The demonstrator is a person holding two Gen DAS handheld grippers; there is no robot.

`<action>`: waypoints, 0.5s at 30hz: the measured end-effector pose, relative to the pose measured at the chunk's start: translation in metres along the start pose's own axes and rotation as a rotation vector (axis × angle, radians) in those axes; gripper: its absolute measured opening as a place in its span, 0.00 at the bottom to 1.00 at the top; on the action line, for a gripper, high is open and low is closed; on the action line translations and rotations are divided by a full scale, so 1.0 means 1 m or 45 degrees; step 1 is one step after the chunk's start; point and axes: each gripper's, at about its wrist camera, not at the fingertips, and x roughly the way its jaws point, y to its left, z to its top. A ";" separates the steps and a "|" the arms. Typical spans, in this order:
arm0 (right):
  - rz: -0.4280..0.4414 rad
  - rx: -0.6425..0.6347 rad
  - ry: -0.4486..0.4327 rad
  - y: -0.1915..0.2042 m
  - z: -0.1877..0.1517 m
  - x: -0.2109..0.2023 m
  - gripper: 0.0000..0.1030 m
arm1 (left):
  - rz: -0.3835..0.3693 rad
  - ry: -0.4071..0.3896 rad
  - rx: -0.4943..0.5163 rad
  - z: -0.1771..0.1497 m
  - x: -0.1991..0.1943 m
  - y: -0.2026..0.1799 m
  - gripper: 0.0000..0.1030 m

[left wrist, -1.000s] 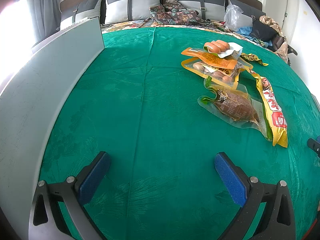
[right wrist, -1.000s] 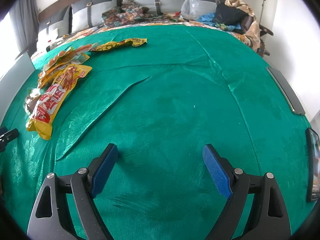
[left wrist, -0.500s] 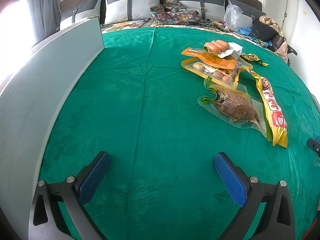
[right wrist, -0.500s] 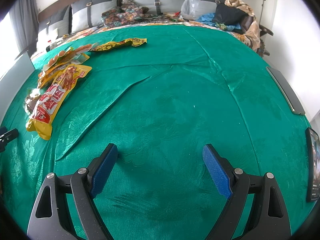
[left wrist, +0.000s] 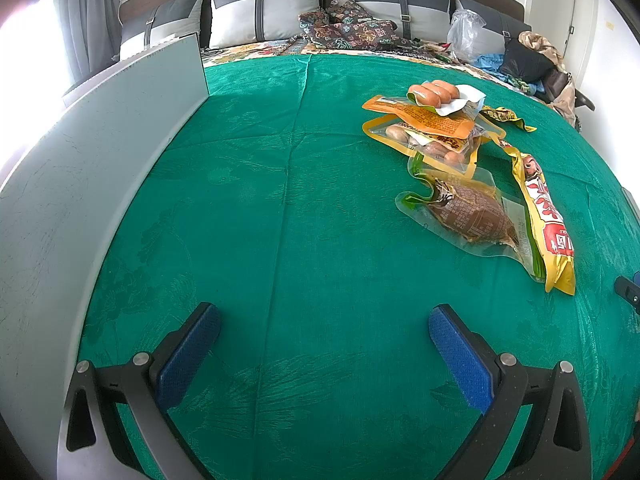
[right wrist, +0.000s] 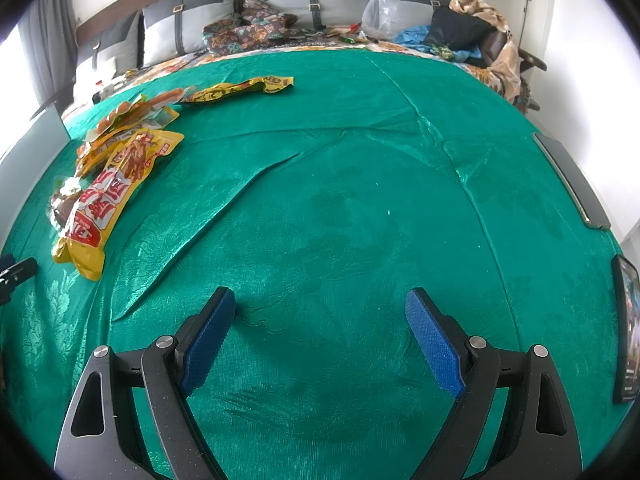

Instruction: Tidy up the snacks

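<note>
Both the left gripper (left wrist: 324,334) and right gripper (right wrist: 320,320) hang spread wide and empty over the green embossed cloth (left wrist: 280,220). The overlapping snack packets lie at one o'clock of the left gripper: a long yellow-and-red pouch (left wrist: 546,220) with unreadable Chinese characters, and a clear vacuum pack of brown meat (left wrist: 472,214). A grey panel (left wrist: 80,168) stands at nine o'clock; grey headboard cushions (left wrist: 264,12) lie at twelve.

- The yellow-red snack bag (right wrist: 108,200) covers most of the brown vacuum pouch (right wrist: 60,204) in the right wrist view.
- The phone (right wrist: 626,328) (near the green cloth's (right wrist: 340,184) right edge) is cut off.
- Print on the orange packet (left wrist: 424,114) is too small to read.
</note>
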 end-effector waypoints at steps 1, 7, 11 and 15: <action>0.000 0.000 0.000 0.000 0.000 0.000 0.87 | 0.000 0.000 0.000 0.000 0.000 0.000 1.00; 0.001 0.001 0.000 0.001 0.000 0.000 0.87 | 0.000 0.000 0.000 0.000 0.000 0.000 1.00; 0.001 0.001 0.000 0.001 0.000 0.000 0.87 | 0.000 0.000 0.000 0.000 -0.001 0.000 1.00; 0.001 0.001 0.001 0.001 0.000 0.000 0.87 | 0.000 0.000 0.000 0.000 -0.001 0.000 1.00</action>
